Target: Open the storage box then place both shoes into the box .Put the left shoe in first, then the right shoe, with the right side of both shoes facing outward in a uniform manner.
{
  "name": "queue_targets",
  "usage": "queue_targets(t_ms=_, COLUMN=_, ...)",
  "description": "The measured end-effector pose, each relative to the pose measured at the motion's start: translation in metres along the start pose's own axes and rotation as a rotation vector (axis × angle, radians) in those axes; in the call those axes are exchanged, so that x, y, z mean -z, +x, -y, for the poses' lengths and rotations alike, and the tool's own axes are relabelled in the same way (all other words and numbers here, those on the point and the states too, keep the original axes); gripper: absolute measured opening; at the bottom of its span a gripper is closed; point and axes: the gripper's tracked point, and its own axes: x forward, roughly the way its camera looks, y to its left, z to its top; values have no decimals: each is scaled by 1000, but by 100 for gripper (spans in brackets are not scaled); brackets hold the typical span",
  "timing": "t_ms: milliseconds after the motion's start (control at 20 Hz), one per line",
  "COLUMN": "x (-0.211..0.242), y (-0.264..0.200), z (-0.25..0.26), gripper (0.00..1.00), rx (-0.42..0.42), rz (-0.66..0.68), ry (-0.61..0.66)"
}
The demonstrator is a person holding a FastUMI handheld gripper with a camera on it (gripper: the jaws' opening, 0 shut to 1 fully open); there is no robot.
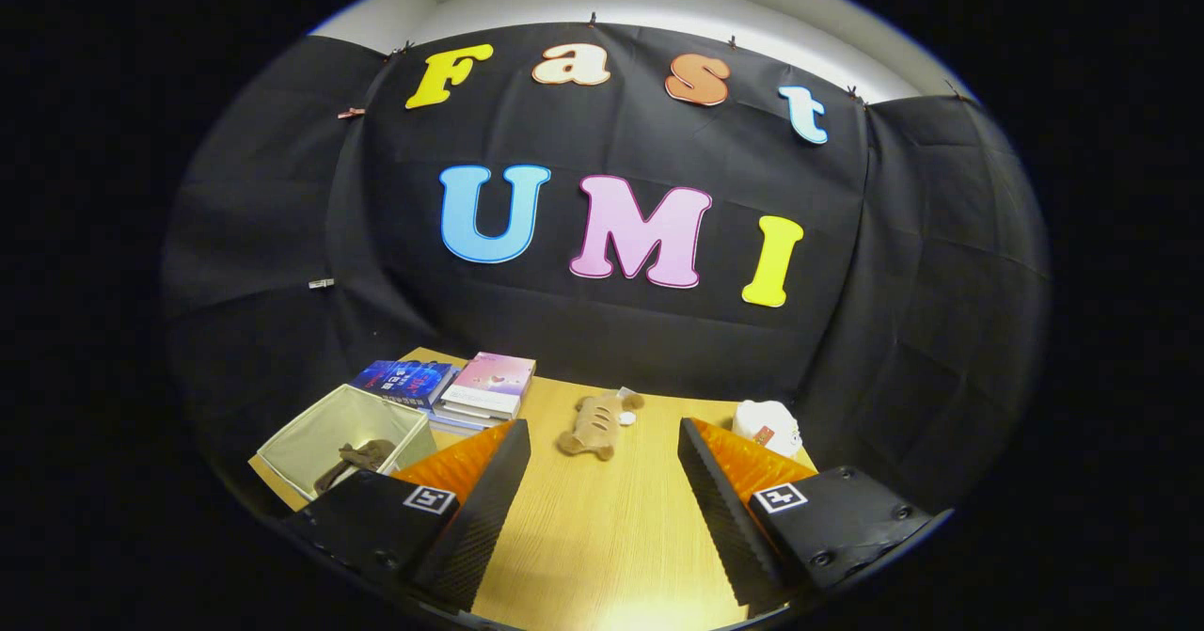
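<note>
The gripper (pixel 602 481) hangs above a pale wooden surface (pixel 611 537) with its fingers spread wide and nothing between them; bare wood shows in the gap.

At about ten o'clock from the fingers, just beside the left finger, sits the box (pixel 324 429), a pale fabric bin with its top open. A dark brown shoe (pixel 356 462) lies inside on the bottom, partly hidden by the left finger, so its facing cannot be told. At twelve o'clock, just ahead of the fingers and roughly midway between them, a tan shoe (pixel 594 426) lies on the wood, well apart from the box. A small white round thing (pixel 627 418) touches or nearly touches its far right side; what it is cannot be told.

At eleven o'clock, beyond the box, two stacks of books sit side by side near the far edge of the surface: a blue-covered stack (pixel 404 382) and a pink-covered stack (pixel 489 386), touching or nearly so. At one o'clock, just beyond the right finger, is a white lumpy object (pixel 767 424) with a small reddish mark, too blurred to name.

Black cloth (pixel 282 236) walls the booth on three sides, pinned up with small clips along its top edge. Above the cloth a strip of pale wall (pixel 658 1) and ceiling is lit.
</note>
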Motion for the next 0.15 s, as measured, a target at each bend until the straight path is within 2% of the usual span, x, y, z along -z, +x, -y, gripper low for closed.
queue_targets(t_ms=150, x=6, y=-5, z=-6, gripper=98, rx=-5, rz=5, ry=-8)
